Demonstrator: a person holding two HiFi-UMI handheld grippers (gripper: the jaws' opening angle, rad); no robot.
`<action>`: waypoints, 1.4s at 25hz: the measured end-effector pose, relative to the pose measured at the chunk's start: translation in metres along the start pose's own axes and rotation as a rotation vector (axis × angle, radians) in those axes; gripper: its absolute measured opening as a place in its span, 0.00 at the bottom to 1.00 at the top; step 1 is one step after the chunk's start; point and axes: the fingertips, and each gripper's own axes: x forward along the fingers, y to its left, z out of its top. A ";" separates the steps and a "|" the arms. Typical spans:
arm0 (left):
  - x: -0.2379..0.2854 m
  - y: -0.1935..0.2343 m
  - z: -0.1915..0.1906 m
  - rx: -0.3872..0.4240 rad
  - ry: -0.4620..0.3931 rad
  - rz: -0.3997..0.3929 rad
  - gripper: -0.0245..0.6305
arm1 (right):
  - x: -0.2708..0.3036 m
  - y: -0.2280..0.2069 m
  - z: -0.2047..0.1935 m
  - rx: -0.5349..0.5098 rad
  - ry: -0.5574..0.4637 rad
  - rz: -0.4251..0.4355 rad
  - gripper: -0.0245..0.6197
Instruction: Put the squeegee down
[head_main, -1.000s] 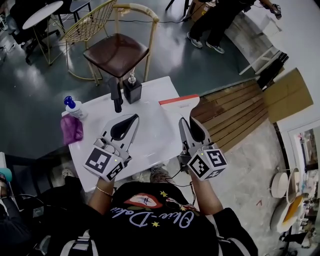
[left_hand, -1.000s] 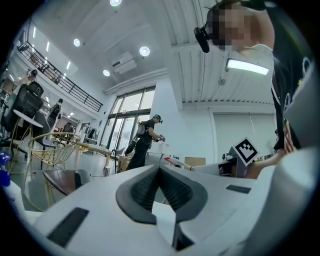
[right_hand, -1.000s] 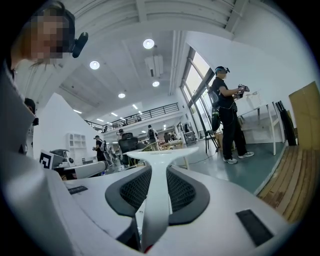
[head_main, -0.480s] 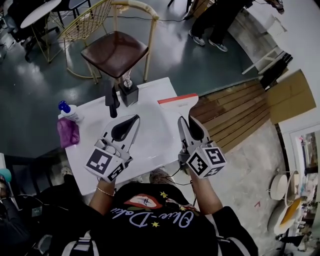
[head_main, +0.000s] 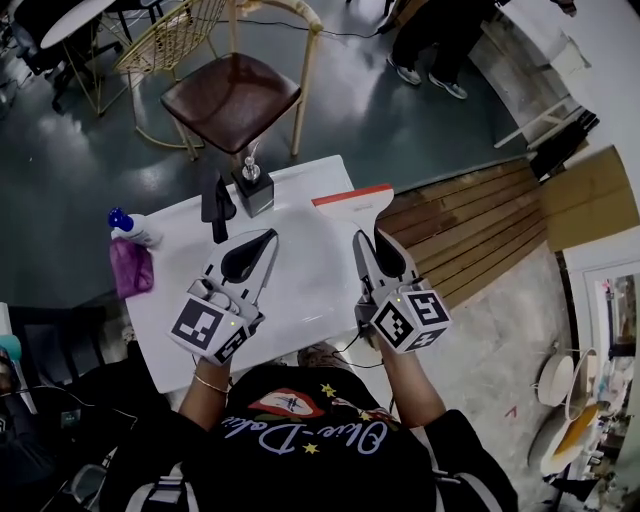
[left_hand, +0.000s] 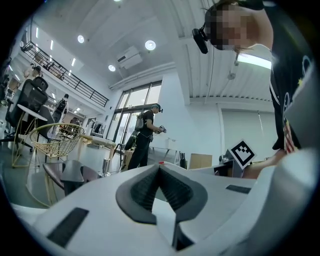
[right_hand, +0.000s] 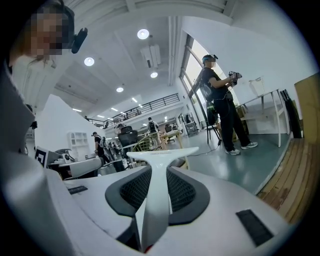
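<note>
Squeegee (head_main: 352, 200) not down yet: it's clamped in the right hand-held gripper (head_main: 370, 240), blade at the desk's (head_main: 300, 300) 1 o'clock corner.

Head view, left to right: blue-capped spray bottle (head_main: 125, 225) and purple cloth (head_main: 131, 268) at the 9 o'clock edge. Black hand tool (head_main: 216, 203) and black block (head_main: 253, 190) at 11–12 o'clock. Left hand-held gripper (head_main: 268, 240) closed tip to tip and empty. Only the head view shows the squeegee's red-edged blade. Only the right gripper view shows its white handle pinched between the jaws. The left gripper view shows just desk through the gap. Can't tell if the blade touches the desk.
</note>
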 end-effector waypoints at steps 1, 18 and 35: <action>0.002 0.001 -0.001 -0.001 0.003 0.002 0.03 | 0.003 -0.002 -0.001 0.001 0.005 0.001 0.19; 0.027 0.012 -0.014 -0.020 0.052 0.046 0.03 | 0.040 -0.023 -0.018 -0.011 0.087 0.045 0.19; 0.038 0.019 -0.020 -0.030 0.079 0.099 0.03 | 0.063 -0.038 -0.039 0.004 0.161 0.084 0.19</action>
